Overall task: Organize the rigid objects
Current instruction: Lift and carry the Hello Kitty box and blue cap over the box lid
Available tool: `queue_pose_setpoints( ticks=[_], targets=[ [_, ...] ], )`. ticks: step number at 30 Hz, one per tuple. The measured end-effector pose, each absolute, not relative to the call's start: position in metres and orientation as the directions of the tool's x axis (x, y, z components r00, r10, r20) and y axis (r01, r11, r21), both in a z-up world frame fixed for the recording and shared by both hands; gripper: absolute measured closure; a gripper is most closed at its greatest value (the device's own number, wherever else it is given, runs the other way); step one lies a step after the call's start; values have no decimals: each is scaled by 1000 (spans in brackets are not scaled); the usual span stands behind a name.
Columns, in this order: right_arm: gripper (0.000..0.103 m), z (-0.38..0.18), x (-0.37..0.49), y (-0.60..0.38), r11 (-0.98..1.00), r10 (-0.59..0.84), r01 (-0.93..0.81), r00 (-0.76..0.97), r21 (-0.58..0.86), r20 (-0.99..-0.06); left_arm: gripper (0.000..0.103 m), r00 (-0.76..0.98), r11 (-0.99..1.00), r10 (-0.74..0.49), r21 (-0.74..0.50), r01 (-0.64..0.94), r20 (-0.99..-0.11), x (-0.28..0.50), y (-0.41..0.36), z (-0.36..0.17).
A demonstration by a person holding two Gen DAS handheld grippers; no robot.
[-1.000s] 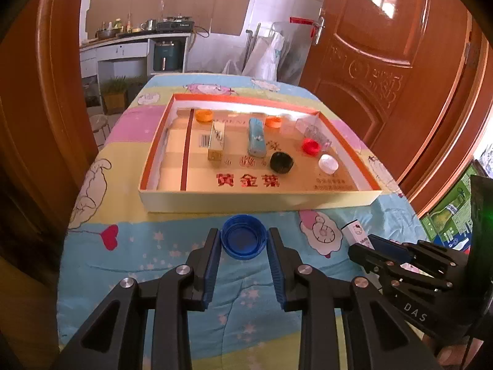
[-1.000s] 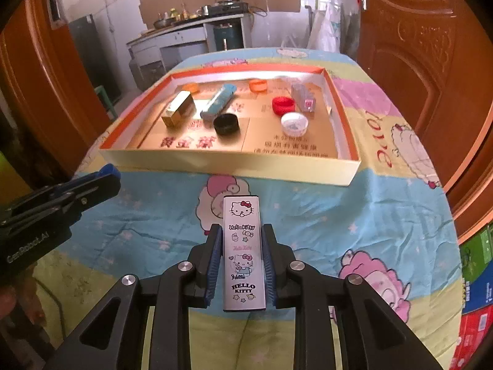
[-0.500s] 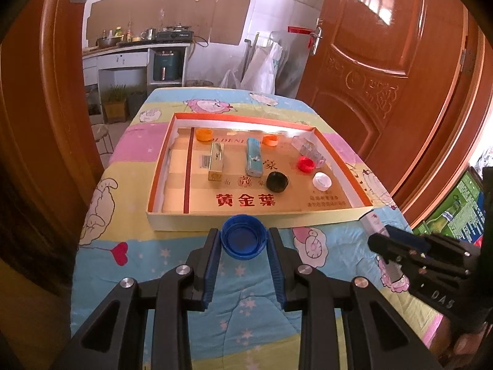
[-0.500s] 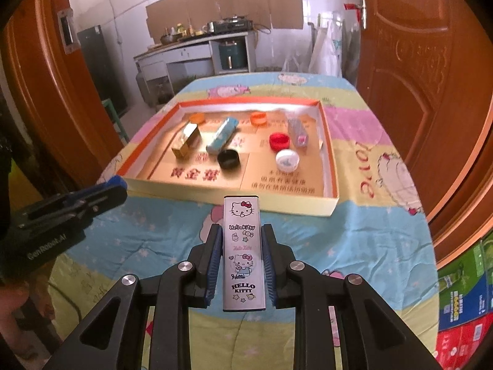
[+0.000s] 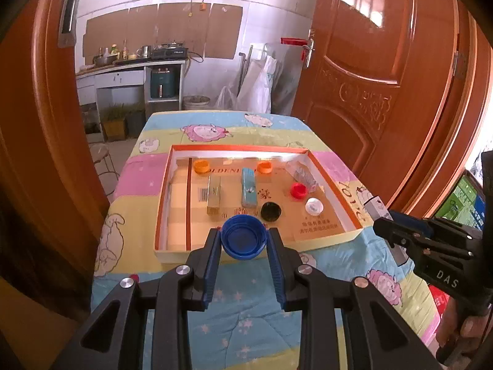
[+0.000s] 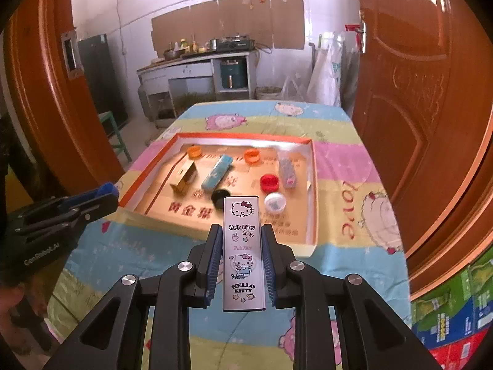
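Note:
My left gripper [image 5: 244, 243] is shut on a blue bottle cap [image 5: 243, 241], held high above the near edge of the cardboard tray [image 5: 172, 254]. My right gripper [image 6: 242, 240] is shut on a silver Hello Kitty box [image 6: 243, 252], also raised above the tray's near edge [image 6: 215, 231]. The tray holds two orange caps [image 5: 201, 166], a gold box [image 5: 213, 194], a light blue box [image 5: 248, 186], a black cap [image 5: 271, 211], a red cap [image 5: 298, 190], a white cap [image 5: 314, 206] and a clear box [image 5: 300, 174]. The right gripper shows in the left wrist view [image 5: 382, 226].
The table wears a cartoon cloth [image 5: 246, 308]. Wooden doors stand at both sides [image 5: 369, 77]. A stool [image 5: 103, 160] stands left of the table. Colourful cartons [image 6: 446, 323] sit on the floor at the right. A kitchen counter [image 6: 197, 61] is at the back.
Both grippers have risen and drawn back with their objects; the tray now looks smaller and farther below. Grips are unchanged.

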State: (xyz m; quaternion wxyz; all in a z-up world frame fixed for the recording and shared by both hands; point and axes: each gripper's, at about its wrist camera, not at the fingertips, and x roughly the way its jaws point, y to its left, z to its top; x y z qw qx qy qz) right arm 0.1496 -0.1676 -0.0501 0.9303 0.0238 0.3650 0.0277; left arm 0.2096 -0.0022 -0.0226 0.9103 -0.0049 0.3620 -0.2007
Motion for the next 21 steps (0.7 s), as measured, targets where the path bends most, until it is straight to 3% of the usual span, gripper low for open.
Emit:
queue_pose_setpoints(
  ticks=[21],
  targets=[
    [77, -41, 198, -184, 997, 70, -61, 736, 37, -673, 72, 666, 925, -352, -135, 355, -658, 250, -14, -9]
  ],
)
